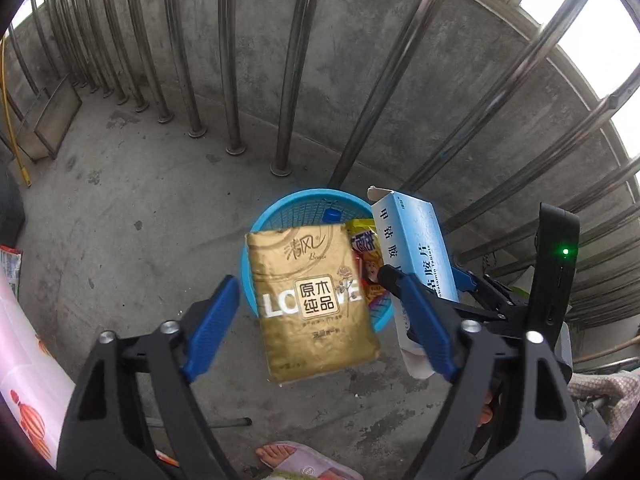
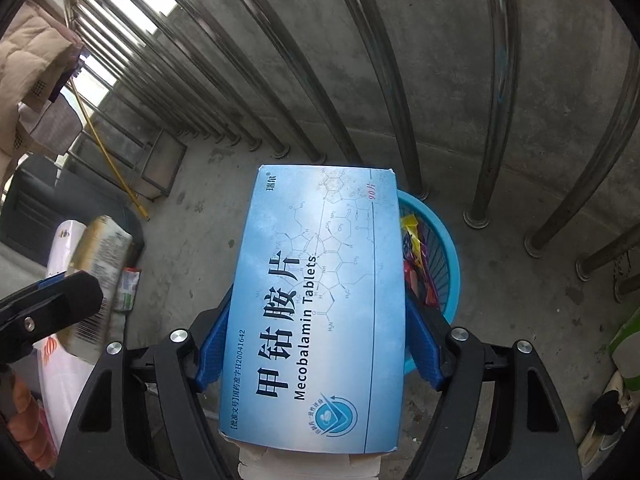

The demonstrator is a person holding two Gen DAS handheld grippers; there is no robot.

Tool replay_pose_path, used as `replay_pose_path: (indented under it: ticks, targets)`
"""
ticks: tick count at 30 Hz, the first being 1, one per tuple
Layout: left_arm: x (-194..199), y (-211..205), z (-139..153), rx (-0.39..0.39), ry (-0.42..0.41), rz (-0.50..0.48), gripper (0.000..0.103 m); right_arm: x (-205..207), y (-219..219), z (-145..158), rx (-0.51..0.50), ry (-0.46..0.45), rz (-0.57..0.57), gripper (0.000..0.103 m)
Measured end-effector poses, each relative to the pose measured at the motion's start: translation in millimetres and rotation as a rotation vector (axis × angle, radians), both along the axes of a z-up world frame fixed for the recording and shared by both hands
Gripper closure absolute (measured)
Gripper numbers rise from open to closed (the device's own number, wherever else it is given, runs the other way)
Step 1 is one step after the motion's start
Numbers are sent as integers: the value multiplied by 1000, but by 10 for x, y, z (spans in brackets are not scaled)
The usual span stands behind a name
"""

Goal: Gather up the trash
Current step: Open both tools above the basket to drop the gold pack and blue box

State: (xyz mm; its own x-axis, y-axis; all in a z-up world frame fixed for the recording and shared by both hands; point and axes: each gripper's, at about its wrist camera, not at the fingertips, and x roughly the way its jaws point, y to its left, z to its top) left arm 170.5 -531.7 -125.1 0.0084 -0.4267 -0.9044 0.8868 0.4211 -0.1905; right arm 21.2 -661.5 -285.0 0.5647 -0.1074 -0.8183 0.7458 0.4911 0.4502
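A gold tissue pack (image 1: 312,304) hangs free between the wide-apart blue pads (image 1: 212,320) of my left gripper (image 1: 308,278), touching neither, above the blue basket (image 1: 280,204). The basket holds snack wrappers (image 1: 366,256) and a blue cap (image 1: 331,215). My right gripper (image 2: 320,296) is shut on a blue medicine box (image 2: 320,300), both pads against its long sides, beside and above the basket (image 2: 448,240). In the left wrist view that box (image 1: 416,248) stands tilted at the right. The right wrist view shows the blurred tissue pack (image 2: 100,264) by the left gripper (image 2: 48,300).
Steel railing bars (image 1: 236,80) and a concrete wall stand right behind the basket. A metal frame (image 1: 48,124) and yellow pole (image 1: 12,132) lean at the left. A person's slippered foot (image 1: 276,454) is near the bottom; shoes (image 2: 608,412) lie at the right.
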Motion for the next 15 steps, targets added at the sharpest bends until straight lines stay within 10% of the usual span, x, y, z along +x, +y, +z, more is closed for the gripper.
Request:
replay_pose_path:
  ticks: [6, 15]
  targets:
    - [166, -18, -142, -15, 49, 64, 20, -93, -219, -671, 172, 22, -91, 21]
    - [245, 786, 768, -240, -60, 123, 20, -368, -95, -131, 20, -25, -115, 21]
